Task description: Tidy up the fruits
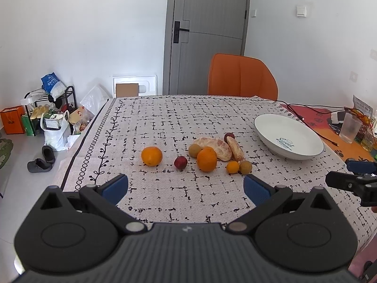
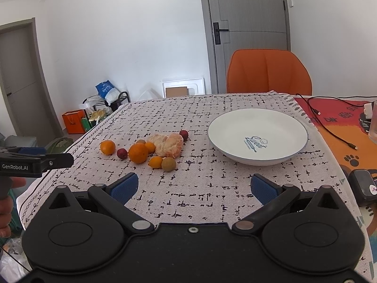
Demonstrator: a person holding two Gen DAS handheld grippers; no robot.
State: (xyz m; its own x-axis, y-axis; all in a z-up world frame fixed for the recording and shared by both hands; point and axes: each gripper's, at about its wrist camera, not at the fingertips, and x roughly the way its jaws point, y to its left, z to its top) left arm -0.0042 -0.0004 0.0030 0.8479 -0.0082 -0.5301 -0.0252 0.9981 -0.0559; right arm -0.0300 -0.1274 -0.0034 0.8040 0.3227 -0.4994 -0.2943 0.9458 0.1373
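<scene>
Several fruits lie on the patterned tablecloth: an orange (image 1: 151,156) apart at the left, a small red fruit (image 1: 180,162), a bigger orange (image 1: 206,159), peeled citrus pieces (image 1: 218,148), a small orange (image 1: 232,167) and a brown-green fruit (image 1: 245,167). The same cluster shows in the right wrist view around the bigger orange (image 2: 138,153). A white bowl (image 1: 306,146) (image 2: 235,127) stands empty to the right. My left gripper (image 1: 186,187) is open and empty, short of the fruits. My right gripper (image 2: 194,187) is open and empty, in front of the bowl.
An orange chair (image 1: 241,75) stands behind the table. Black cables (image 2: 329,129) and a plastic cup (image 1: 351,127) lie on the orange mat at the right. Bags, a shoe rack and slippers (image 1: 43,160) sit on the floor at the left.
</scene>
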